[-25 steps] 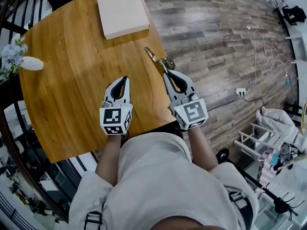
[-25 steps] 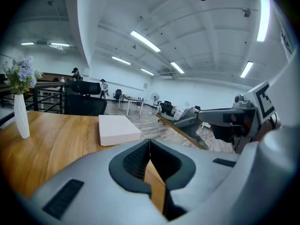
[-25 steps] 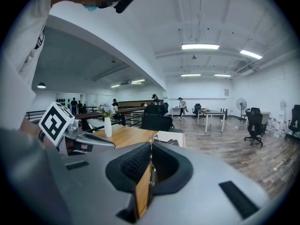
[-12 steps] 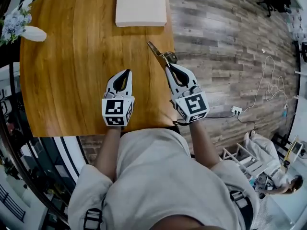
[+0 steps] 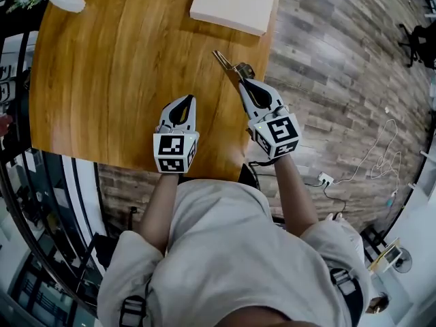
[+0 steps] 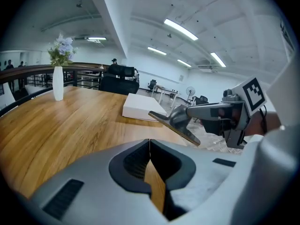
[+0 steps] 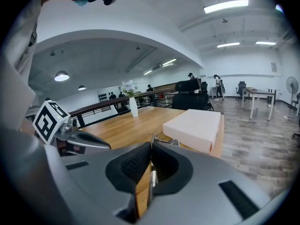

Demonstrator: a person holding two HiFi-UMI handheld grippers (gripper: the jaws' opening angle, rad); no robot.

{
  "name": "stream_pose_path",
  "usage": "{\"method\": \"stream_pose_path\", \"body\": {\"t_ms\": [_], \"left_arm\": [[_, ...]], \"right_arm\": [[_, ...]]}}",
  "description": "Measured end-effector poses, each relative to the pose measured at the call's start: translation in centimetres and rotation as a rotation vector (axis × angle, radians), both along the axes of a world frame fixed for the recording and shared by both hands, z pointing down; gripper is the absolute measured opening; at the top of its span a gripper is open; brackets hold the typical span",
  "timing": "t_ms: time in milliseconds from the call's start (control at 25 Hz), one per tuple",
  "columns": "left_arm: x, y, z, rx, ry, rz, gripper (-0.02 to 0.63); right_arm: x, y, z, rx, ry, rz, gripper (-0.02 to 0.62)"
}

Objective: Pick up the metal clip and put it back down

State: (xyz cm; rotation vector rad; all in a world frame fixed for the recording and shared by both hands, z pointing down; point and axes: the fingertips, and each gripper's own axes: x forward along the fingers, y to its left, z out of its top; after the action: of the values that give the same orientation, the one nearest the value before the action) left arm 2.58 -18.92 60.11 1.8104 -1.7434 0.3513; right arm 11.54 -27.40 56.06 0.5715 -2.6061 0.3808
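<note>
Left gripper (image 5: 184, 100): jaws together, empty, over the near surface (image 5: 102, 80). Right gripper (image 5: 243, 84): jaws clamped on the metal clip (image 5: 227, 63), which projects beyond them, tilted, by the surface's right edge. Farther: white box (image 5: 235, 5).

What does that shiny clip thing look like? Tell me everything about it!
The metal clip is grey, shiny metal: a long flat strip with a bulkier bent part in the middle. The right tool is shut on one end, so the clip sticks out forward, tilted, over the right edge of the wooden table. It looks lifted, and only the tool seems to touch it.
</note>
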Motion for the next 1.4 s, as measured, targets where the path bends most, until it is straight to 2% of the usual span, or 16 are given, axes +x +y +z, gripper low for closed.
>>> {"method": "stream_pose_path", "body": {"t_ms": [400, 920, 1400], "left_arm": [[0.6, 1.7, 3.7, -0.079, 0.016, -0.053, 0.025], [0.1, 1.4, 6.2, -0.119, 0.045, -0.07, 0.025], [-0.1, 1.4, 6.9, -0.148, 0.05, -0.037, 0.025]], "right_arm": [[-0.4, -0.5, 4.9, -0.148, -0.027, -0.015, 0.032], [-0.5, -0.2, 8.7, -0.226, -0.007, -0.008, 0.034], [-0.3, -0.1, 10.0, -0.303, -0.038, 0.059, 0.034]]}}
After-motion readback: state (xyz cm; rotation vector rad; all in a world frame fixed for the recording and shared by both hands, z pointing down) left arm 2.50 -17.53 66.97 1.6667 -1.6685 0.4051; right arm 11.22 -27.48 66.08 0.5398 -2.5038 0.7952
